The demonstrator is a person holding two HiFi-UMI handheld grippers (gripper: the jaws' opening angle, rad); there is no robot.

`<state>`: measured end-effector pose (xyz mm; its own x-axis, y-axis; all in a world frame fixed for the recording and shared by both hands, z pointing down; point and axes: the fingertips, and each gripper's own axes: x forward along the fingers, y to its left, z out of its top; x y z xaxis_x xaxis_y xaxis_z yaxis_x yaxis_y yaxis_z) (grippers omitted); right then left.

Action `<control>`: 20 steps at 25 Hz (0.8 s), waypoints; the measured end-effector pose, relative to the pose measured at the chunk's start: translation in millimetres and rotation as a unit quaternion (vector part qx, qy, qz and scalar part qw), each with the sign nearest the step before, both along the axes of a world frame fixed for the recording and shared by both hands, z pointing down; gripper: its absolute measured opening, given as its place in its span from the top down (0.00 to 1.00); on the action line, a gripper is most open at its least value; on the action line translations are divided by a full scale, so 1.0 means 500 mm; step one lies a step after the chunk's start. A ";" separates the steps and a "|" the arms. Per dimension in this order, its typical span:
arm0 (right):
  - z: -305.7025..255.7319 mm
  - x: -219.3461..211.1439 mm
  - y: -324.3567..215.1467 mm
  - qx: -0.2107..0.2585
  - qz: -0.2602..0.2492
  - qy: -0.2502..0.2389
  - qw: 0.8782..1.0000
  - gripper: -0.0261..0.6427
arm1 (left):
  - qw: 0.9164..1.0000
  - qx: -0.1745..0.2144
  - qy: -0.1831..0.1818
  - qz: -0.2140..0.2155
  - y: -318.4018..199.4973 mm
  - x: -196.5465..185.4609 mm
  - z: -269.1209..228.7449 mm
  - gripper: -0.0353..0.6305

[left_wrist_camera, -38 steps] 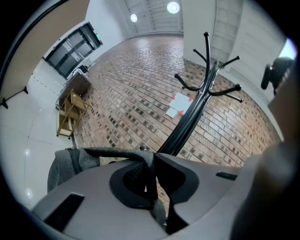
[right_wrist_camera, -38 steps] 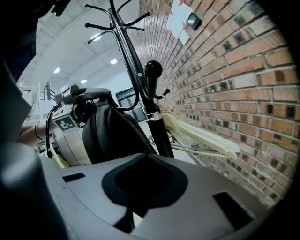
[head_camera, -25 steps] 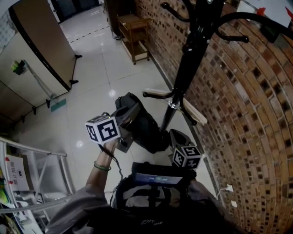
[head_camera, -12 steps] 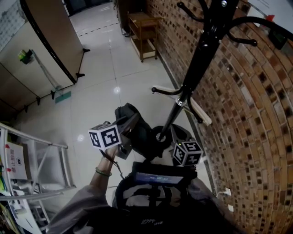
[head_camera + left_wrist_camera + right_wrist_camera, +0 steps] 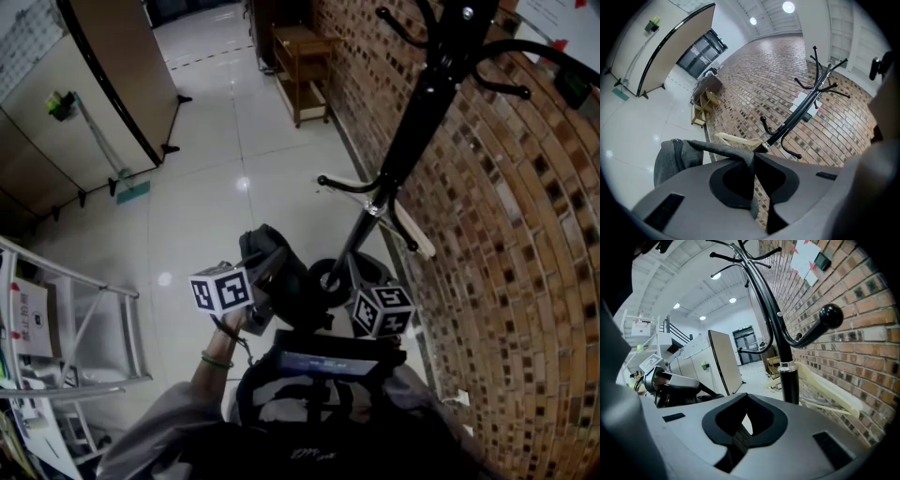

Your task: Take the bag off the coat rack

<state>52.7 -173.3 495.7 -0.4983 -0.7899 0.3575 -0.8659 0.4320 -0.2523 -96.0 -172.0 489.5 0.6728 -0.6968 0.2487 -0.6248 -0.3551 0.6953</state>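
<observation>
The black coat rack (image 5: 412,131) slants up along the brick wall, and its hooks (image 5: 347,186) are bare. A dark grey bag (image 5: 286,281) hangs beside the pole's foot, clear of the hooks. My left gripper (image 5: 265,265) is shut on the bag's grey strap (image 5: 717,149); the bag's body (image 5: 668,161) sags to the left of the jaws (image 5: 752,161). On the other side of the bag is my right gripper (image 5: 364,279). Its pads (image 5: 745,420) stand nearly together with a dark ribbed strap (image 5: 738,439) pinched low between them. The rack's pole (image 5: 787,376) rises just beyond.
The brick wall (image 5: 506,281) runs along the right, with a pale wooden board (image 5: 408,225) leaning at its foot. A small wooden shelf (image 5: 305,56) stands further down the wall. A partition panel (image 5: 103,84) and a metal frame (image 5: 84,319) stand on the left of the shiny floor.
Both grippers and the bag have sunk lower and nearer to me, beside the rack's foot. The view has swung so that more of the pole shows above them.
</observation>
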 end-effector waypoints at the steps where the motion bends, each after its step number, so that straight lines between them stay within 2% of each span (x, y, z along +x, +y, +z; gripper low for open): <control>1: 0.002 -0.001 0.000 0.000 -0.002 -0.001 1.000 0.95 | 1.000 -0.004 0.001 -0.004 0.003 -0.003 0.007 0.89; 11: 0.004 -0.003 -0.003 0.002 -0.005 0.022 1.000 0.95 | 1.000 -0.020 0.001 -0.017 0.009 -0.019 0.033 0.89; 20: 0.012 -0.008 -0.009 -0.023 0.005 -0.010 1.000 0.96 | 0.999 -0.031 -0.002 -0.024 0.011 -0.030 0.045 0.89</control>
<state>48.8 -177.5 502.0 -0.4977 -0.7777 0.3841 -0.8648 0.4112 -0.2882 -111.1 -166.4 512.0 0.6381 -0.7114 0.2946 -0.6431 -0.2820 0.7120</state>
